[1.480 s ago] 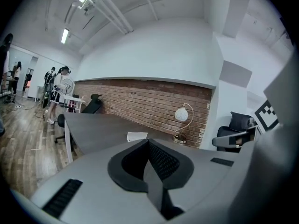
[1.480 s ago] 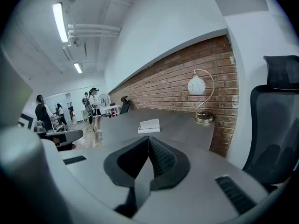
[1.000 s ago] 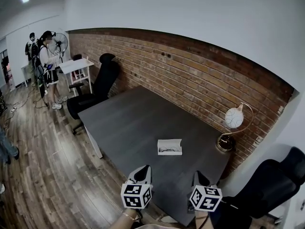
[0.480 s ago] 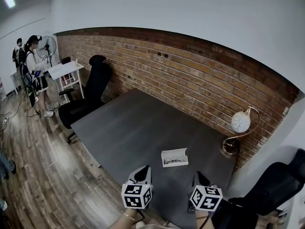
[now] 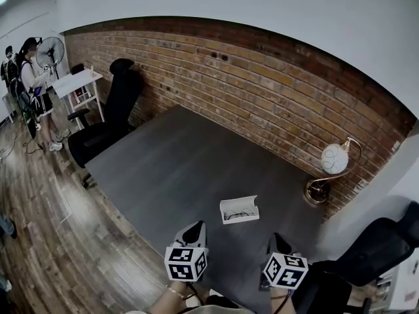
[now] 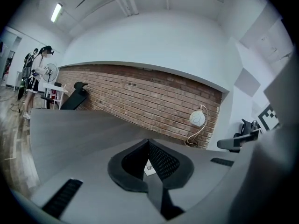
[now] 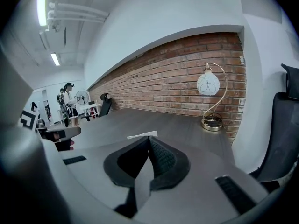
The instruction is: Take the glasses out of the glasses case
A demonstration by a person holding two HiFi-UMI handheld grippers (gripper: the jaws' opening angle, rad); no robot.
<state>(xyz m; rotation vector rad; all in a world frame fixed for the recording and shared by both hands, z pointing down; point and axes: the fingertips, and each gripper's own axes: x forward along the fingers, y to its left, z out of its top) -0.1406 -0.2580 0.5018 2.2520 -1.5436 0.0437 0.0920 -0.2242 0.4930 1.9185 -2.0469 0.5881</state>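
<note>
A white glasses case lies open on the dark grey table, with dark-framed glasses inside it. My left gripper hangs over the table's near edge, short of the case and to its left, jaws shut and empty. My right gripper is short of the case and to its right, also shut and empty. In the left gripper view a bit of the case shows behind the shut jaws of the left gripper. In the right gripper view the case peeks just above the tips of the right gripper.
A globe lamp stands at the table's right end against the brick wall. Black office chairs stand at the far left and near right. People, a fan and a small white table are far left.
Both grippers have come forward and a little down over the table's near edge, toward the case. Both stayed shut. The case has not moved on the table.
</note>
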